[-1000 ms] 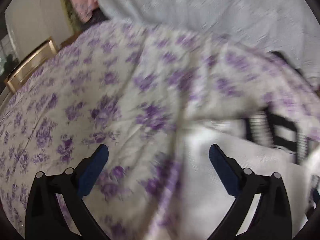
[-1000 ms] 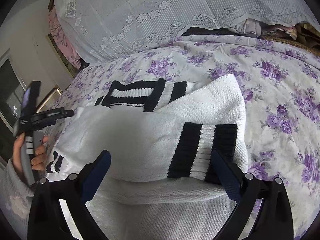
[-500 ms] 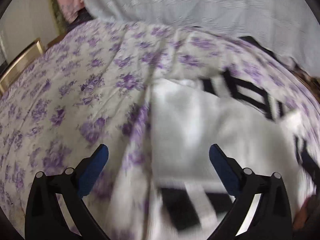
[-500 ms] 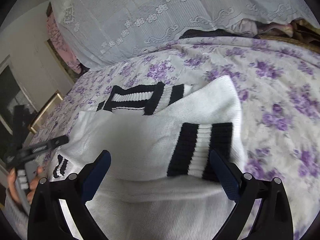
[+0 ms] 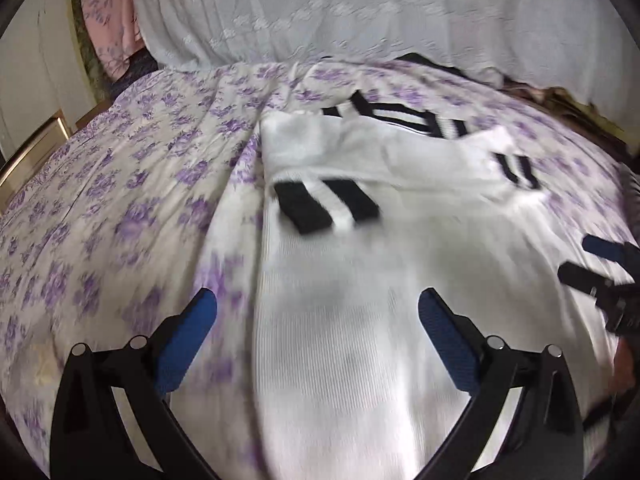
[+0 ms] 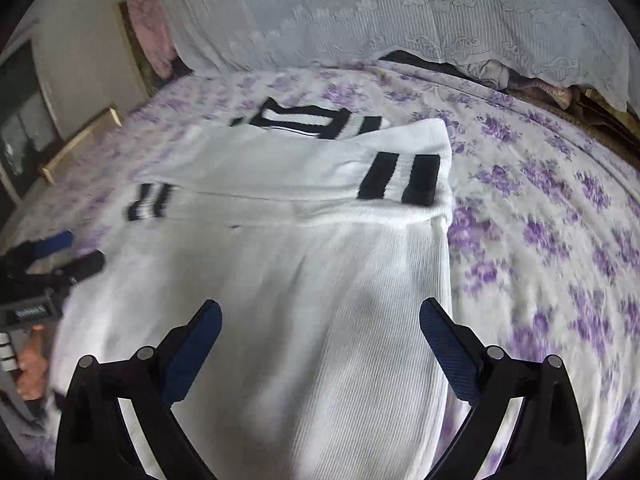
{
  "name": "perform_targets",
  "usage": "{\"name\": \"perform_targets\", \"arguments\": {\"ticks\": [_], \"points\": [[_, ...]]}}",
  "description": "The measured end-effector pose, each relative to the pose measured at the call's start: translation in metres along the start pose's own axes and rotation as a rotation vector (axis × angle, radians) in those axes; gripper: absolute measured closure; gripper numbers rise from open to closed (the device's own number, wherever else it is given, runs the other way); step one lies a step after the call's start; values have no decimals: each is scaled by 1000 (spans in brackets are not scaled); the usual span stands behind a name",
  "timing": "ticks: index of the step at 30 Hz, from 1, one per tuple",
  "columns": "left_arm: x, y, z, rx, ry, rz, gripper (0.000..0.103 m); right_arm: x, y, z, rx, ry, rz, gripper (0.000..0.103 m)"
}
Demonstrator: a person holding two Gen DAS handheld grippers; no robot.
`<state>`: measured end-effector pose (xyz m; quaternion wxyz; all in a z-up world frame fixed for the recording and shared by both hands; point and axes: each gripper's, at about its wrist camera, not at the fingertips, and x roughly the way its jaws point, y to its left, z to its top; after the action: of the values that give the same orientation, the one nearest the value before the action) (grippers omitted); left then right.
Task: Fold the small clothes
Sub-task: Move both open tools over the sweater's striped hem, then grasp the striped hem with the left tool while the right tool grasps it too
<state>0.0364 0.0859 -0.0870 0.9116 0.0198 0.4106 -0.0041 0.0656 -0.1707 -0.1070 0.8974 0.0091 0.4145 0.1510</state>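
Both your hand-held grippers, left [image 5: 318, 310] & right [image 6: 320, 316], hang open, empty over the white ribbed knit sweater w/ black-striped cuffs [image 6: 304, 280], prob. lining up the next fold.

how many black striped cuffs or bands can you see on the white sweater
3. One sleeve cuff folded across the sweater's right side, one sleeve cuff at its left edge, and a striped band at the far end. More may be hidden under the folds.

Bed covered by a purple-flowered sheet [image 6: 540, 184]; white lace cloth [image 6: 400, 12] draped behind it; pale wall [image 6: 80, 48] at left; a gilt frame [image 6: 80, 142], possibly a mirror.
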Motion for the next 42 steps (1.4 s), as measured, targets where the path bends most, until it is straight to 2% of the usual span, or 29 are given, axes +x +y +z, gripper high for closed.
{"name": "perform_targets", "arguments": {"ticks": [4,8,11,13,16,18,19,20,22,24,26,28,31,35,40,42], "points": [[-26,9,-41,-22,36,-109,5,-31,-16,-29,67,11,42,3],[-35,9,-72,-10,72,-169,4,-58,-33,-65,142,-14,84,3],[-37,6,-84,-14,100,-295,5,-65,-46,-89,228,-24,179,3],[-37,4,-89,-28,107,-374,5,-62,-54,-101,301,-18,267,3],[-30,9,-89,-81,131,-468,5,-61,-61,-110,370,-40,335,3],[-25,18,-87,-131,142,-543,5,-60,-64,-110,399,-46,380,3],[-21,25,-85,-168,153,-617,5,-61,-65,-111,416,-48,403,3],[-19,28,-84,-186,160,-656,5,-61,-65,-111,425,-46,422,3],[-9,37,-78,-236,186,-739,5,-60,-63,-110,440,-19,497,3],[0,41,-73,-260,205,-783,5,-59,-60,-108,440,-2,543,3],[6,41,-67,-271,216,-803,5,-51,-57,-103,428,29,551,3],[9,35,-61,-246,222,-782,5,-41,-56,-93,424,48,556,3],[13,27,-55,-212,219,-741,5,-29,-61,-73,444,42,571,3],[17,25,-48,-206,223,-732,5,-17,-67,-58,449,9,561,3],[0,3,-65,-76,238,-766,5,-30,-40,-75,297,8,510,3],[-6,-3,-74,-33,238,-748,5,-37,-28,-84,245,16,504,3]]}}
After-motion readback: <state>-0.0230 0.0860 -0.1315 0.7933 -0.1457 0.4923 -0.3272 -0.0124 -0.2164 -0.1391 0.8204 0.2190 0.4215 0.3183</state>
